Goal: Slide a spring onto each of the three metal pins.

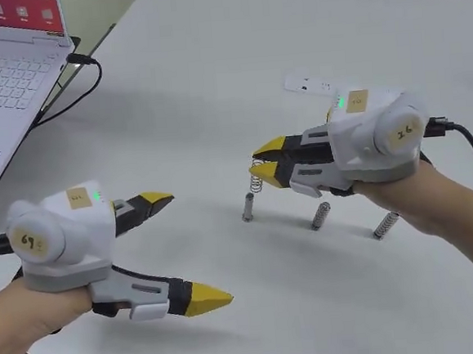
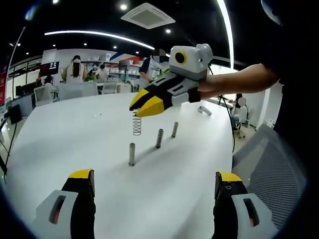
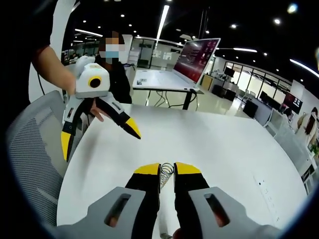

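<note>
Three metal pins stand on the white table. The left pin is bare. The middle pin and the right pin each carry a spring. My right gripper is shut on the top of a loose spring, which hangs just above and slightly right of the bare pin. My left gripper stands open and holds nothing, at the near left, well away from the pins.
A white laptop with a black cable sits at the table's far left. A small white device lies behind the right gripper. A grey mesh chair stands by the table edge. People are in the background.
</note>
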Available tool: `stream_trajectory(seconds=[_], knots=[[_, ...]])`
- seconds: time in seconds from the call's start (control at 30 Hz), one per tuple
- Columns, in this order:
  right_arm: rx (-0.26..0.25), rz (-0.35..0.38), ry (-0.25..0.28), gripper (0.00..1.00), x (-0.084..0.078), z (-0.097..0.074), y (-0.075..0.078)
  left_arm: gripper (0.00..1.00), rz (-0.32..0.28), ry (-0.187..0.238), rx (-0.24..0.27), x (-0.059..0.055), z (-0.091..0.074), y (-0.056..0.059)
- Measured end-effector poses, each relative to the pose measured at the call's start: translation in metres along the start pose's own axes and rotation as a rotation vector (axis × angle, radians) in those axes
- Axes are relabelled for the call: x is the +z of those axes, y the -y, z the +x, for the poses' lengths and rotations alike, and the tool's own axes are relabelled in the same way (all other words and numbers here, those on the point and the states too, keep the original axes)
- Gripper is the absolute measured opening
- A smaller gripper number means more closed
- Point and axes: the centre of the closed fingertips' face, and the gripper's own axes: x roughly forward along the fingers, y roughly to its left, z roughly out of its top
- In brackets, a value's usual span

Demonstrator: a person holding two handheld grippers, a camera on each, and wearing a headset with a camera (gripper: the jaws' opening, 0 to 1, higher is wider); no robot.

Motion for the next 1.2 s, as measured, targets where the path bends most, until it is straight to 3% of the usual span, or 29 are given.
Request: stream_trajectory(seconds=[0.2,0.7,1.2], knots=[[0.003,0.038,-0.001,0.07,-0.005,0.006,0.002,0.98,-0.013,0.001,0.002,-0.001,-0.002,0.0],[0.007,0.042,-0.026,0.07,-0.02,0.018,0.01,0.98,-0.019,0.006,0.016,0.0,-0.005,-0.002],[0.009,0.054,-0.037,0.07,-0.023,0.021,0.005,0.98,-0.028,0.007,0.019,-0.002,-0.008,-0.003]])
